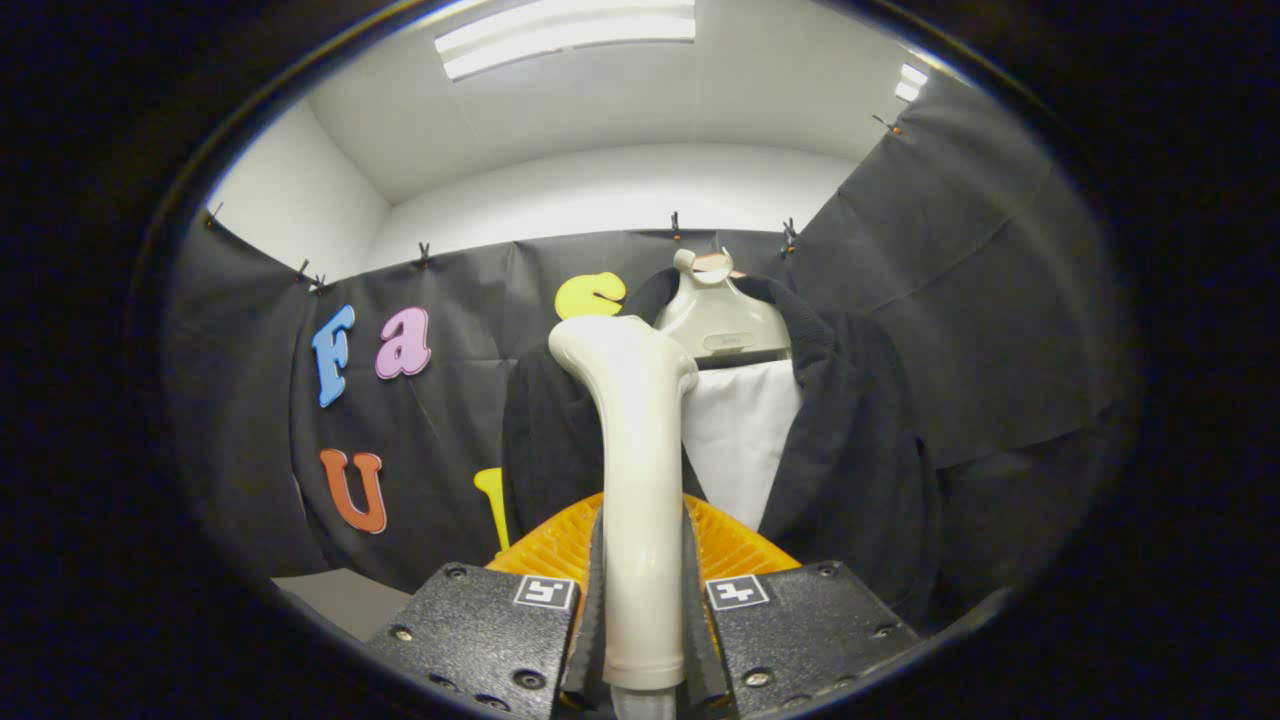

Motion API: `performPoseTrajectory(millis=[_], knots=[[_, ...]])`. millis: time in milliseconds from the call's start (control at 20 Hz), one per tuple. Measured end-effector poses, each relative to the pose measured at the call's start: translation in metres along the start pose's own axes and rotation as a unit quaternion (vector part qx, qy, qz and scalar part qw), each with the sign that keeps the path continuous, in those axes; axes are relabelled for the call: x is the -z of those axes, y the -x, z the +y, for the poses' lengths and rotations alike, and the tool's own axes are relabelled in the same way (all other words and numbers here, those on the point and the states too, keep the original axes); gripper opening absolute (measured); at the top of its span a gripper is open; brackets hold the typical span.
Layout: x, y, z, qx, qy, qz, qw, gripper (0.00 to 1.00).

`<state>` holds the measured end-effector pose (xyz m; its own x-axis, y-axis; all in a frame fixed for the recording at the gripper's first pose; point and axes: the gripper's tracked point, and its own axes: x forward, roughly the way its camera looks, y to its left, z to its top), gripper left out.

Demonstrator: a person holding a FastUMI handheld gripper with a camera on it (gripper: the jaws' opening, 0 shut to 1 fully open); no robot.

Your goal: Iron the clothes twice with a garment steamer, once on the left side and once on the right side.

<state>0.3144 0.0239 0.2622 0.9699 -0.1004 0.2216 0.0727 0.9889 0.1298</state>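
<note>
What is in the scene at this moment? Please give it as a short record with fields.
tool: garment steamer, upright, its head beside the garment's collar area
hand-held gripper: shut on the garment steamer handle, both fingers pressing its sides
garment: dark jacket hanging open beyond the steamer
hanger: pale form at the jacket's neck
inside the jacket: white panel
contact: cannot tell whether the steamer head touches the jacket

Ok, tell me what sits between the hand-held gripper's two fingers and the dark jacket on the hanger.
In the gripper view, the garment steamer: the hand-held gripper is shut on its handle, and its head rises in front of the dark jacket.
</note>
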Motion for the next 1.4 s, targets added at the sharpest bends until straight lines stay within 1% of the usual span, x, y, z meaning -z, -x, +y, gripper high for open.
performPoseTrajectory(millis=[500, 950, 1400], knots=[[0.060, 0.027, 0.002, 0.025, 0.015, 0.057, 0.998, 0.35], [0.112, 0.049, -0.026, 0.043, 0.016, 0.104, 0.994, 0.35], [0.155, 0.062, -0.042, 0.047, 0.021, 0.139, 0.989, 0.35]])
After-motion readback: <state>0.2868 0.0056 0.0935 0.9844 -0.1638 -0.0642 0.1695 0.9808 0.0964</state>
